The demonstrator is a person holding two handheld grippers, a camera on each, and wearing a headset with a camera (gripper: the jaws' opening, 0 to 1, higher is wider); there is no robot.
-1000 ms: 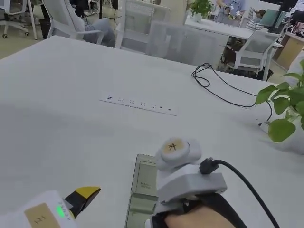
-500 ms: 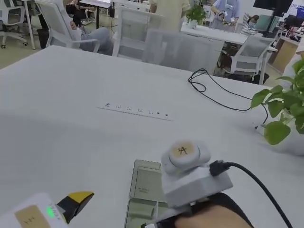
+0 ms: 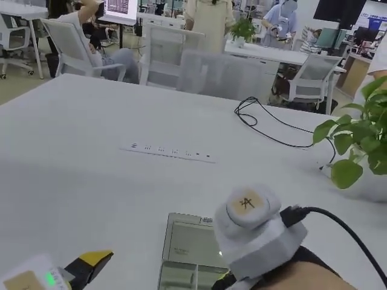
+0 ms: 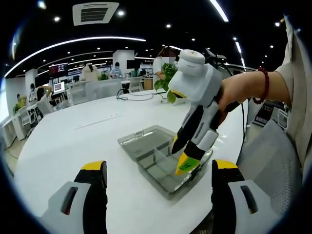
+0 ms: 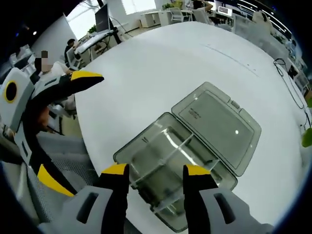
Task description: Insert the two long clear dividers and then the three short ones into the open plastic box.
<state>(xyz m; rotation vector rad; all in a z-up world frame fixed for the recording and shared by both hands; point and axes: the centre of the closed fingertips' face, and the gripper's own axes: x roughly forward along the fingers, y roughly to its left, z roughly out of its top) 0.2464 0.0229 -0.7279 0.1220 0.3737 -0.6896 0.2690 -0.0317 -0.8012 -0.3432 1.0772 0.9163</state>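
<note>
The right tongs (image 5: 157,168) hang over the clear grey plastic box (image 5: 127,152), jaws parted part-way and set astride a thin clear plastic divider (image 5: 170,151). The divider stands on edge inside the box. Nothing is clamped between these jaws, and I cannot tell whether they touch the divider.

The box sits near the front edge of the white round-edged worktop (image 3: 91,181). Its flat hinged lid (image 5: 219,119) is folded open and lies flat on the far side.

The left tongs (image 4: 158,165) are held low, just left of the box, with jaws spread wide and nothing in them. Their view shows the right tongs angled steeply down, yellow tips inside the box.

Farther back on the worktop lies a long white power strip (image 3: 169,151), well apart from the box. A looped black cable (image 3: 266,124) lies beyond it to the right, near a green leafy plant (image 3: 357,139) at the worktop's right edge.
</note>
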